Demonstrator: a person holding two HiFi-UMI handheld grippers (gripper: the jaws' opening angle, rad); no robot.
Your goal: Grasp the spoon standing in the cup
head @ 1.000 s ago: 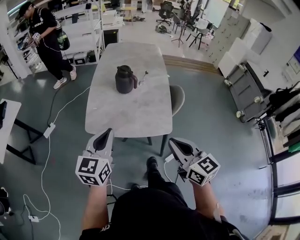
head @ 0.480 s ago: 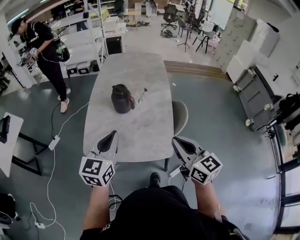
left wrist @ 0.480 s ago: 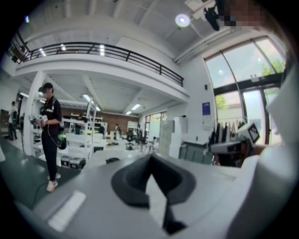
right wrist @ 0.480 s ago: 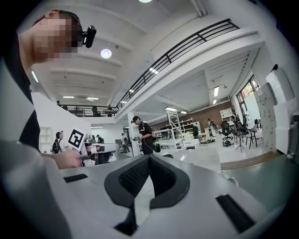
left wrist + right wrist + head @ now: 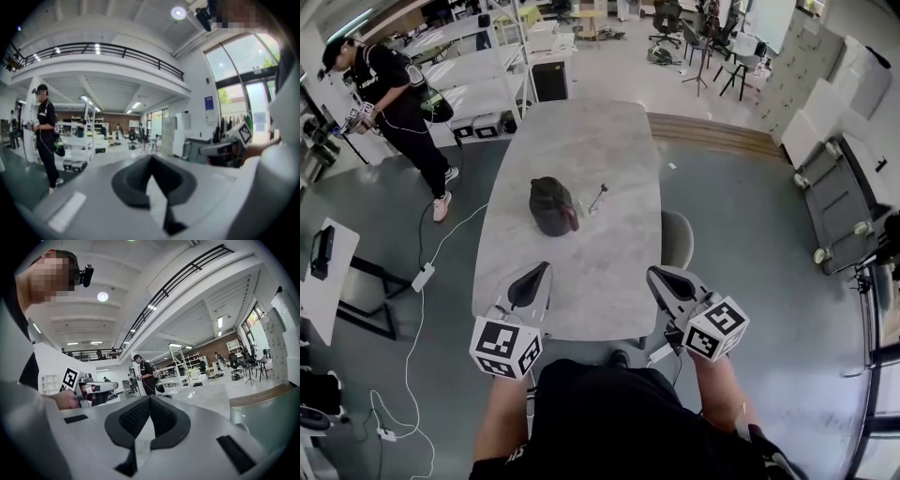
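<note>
Grey flooring is stretching across a wide workshop hall, and I am standing at the near end of a long pale counter (image 5: pixel 581 272). I am holding the left tongs (image 5: pixel 546 267) and the right tongs (image 5: pixel 653 272) low and level over that near edge, side by side. Both are clenched tip to tip with nothing between them, which suits an approach rather than a grasp. The spoon (image 5: pixel 600 195) is leaning in a small cup (image 5: pixel 592 210) near the counter's middle, just beside a dark jug (image 5: pixel 551 206) and well apart from both tongs. Since the cup is sitting on the jug's right, I am judging the right tongs better placed; they will need releasing before taking the handle. A person (image 5: pixel 389 89) is standing off to the left.
</note>
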